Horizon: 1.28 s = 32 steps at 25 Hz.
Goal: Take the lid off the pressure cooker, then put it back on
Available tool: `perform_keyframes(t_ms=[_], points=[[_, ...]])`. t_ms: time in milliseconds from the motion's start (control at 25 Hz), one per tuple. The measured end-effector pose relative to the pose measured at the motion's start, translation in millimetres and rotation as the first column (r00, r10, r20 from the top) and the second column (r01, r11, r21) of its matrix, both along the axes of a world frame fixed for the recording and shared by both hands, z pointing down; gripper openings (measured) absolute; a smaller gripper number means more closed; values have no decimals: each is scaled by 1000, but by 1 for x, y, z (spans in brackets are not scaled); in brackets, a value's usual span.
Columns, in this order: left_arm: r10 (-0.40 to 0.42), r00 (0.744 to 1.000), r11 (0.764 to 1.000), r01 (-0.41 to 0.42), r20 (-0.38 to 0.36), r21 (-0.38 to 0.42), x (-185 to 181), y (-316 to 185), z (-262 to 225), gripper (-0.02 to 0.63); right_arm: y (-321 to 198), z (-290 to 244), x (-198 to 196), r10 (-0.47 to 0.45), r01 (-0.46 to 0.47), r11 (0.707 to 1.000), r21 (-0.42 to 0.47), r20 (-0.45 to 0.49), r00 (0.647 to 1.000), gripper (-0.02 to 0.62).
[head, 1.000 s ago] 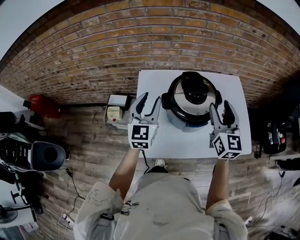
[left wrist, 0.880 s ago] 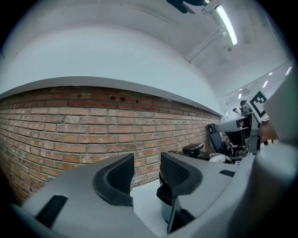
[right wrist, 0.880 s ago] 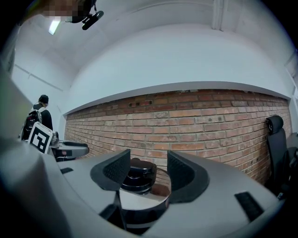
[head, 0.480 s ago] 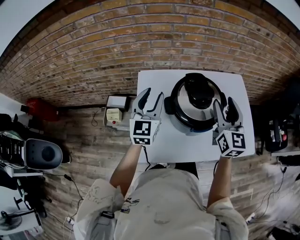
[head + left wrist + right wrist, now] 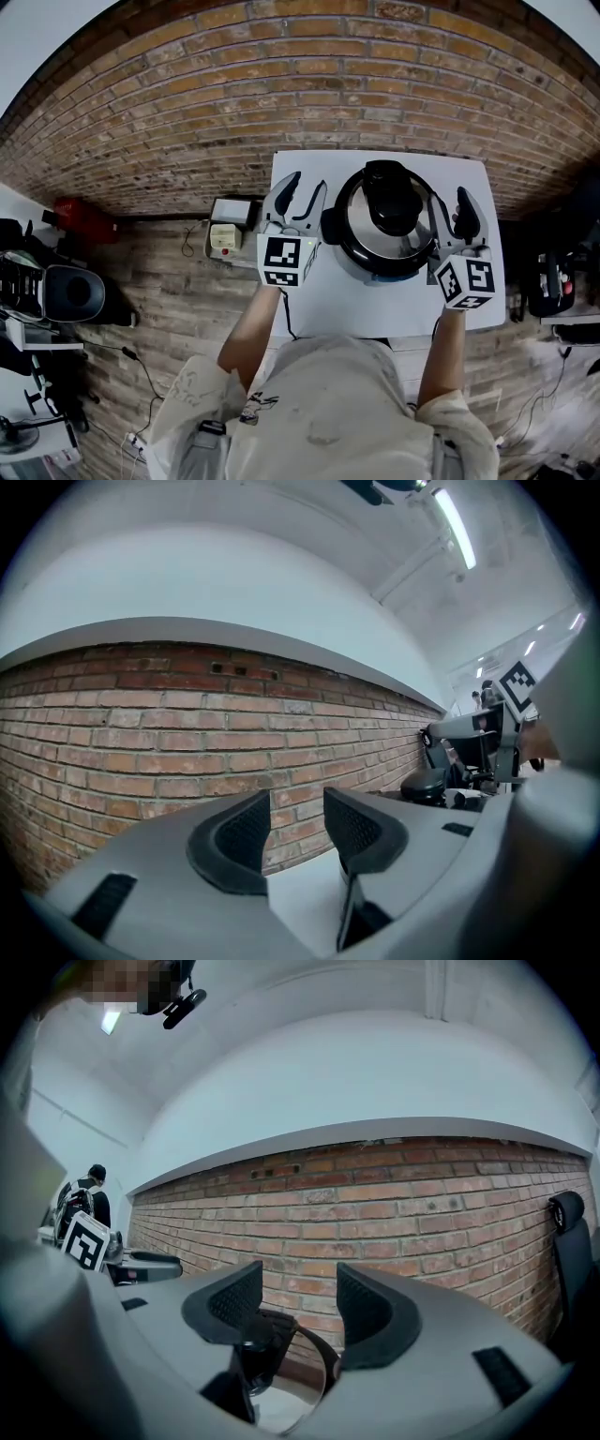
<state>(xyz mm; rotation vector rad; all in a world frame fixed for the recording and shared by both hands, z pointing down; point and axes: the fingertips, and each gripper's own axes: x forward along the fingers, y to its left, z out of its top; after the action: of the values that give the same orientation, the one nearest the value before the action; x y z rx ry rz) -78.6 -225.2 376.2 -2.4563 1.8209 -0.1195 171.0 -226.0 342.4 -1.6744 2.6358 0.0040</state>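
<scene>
The pressure cooker (image 5: 389, 246) stands on the white table (image 5: 309, 291), its steel lid (image 5: 361, 220) on it, with a black knob (image 5: 390, 195) on top. My left gripper (image 5: 300, 195) is open to the left of the cooker's black side handle (image 5: 330, 225), apart from it. In the left gripper view the left gripper (image 5: 298, 832) has only table and brick wall between its jaws. My right gripper (image 5: 452, 217) is open at the cooker's right side. In the right gripper view the right gripper (image 5: 300, 1312) shows the cooker's black side handle (image 5: 267, 1330) and lid rim (image 5: 319, 1372) low between its jaws, not clamped.
A brick wall (image 5: 281, 84) runs behind the table. On the floor to the left lie a white box (image 5: 234, 211), a socket block (image 5: 223, 239), a red object (image 5: 82, 216) and a black round seat (image 5: 75, 292). Dark equipment (image 5: 548, 281) stands at the right.
Both grippers have moved away from the person, along the cooker's two sides. Their jaws stand as wide as before, and the lid has stayed in place.
</scene>
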Motion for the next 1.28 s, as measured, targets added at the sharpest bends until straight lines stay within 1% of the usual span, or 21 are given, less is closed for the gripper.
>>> perform_keyframes(t_ms=[200,320,400,520,600,680,760,840,920,1040,1080,1120,1160,1200,1280], points=[[9,1000,999,-9,-1,-31,-1,-1,10,195,-6,4,-4,-15,15,1000,-11,-8,1000,261],[35,999,997,-37,-32,-65,-3,0,16,195,-7,4,-9,-34,34,999,-11,-28,999,261],[68,996,992,-73,-57,-103,-4,0,22,195,-7,2,-16,-67,66,998,-12,-62,996,261],[135,986,973,-152,-102,-174,-2,2,33,195,-6,-2,-30,-154,154,988,-7,-151,977,261],[185,968,948,-221,-167,-229,-1,4,41,195,-5,-7,-45,-234,241,970,1,-242,942,259],[226,938,910,-300,-265,-287,0,7,50,195,-3,-10,-60,-321,336,942,-17,-343,883,259],[242,894,863,-376,-377,-337,1,8,57,195,1,-11,-75,-412,426,902,-68,-431,803,260],[230,841,819,-439,-489,-369,0,10,63,195,9,-8,-90,-504,508,850,-139,-496,707,259],[213,791,775,-495,-574,-393,0,13,70,196,16,2,-101,-593,563,789,-246,-545,593,260],[206,729,702,-575,-653,-421,5,21,81,198,26,22,-106,-701,579,696,-425,-576,420,262],[199,701,676,-604,-685,-422,9,24,84,199,28,27,-106,-727,572,669,-475,-578,370,262],[186,666,651,-634,-723,-417,12,27,86,203,30,32,-106,-746,562,646,-516,-580,326,266],[167,627,629,-662,-761,-408,16,28,87,209,30,35,-106,-760,552,629,-548,-582,289,270],[146,590,610,-686,-794,-397,18,29,89,214,29,38,-106,-770,541,616,-573,-583,258,275],[106,524,583,-721,-845,-374,21,30,92,228,25,43,-105,-786,515,594,-617,-582,209,281]])
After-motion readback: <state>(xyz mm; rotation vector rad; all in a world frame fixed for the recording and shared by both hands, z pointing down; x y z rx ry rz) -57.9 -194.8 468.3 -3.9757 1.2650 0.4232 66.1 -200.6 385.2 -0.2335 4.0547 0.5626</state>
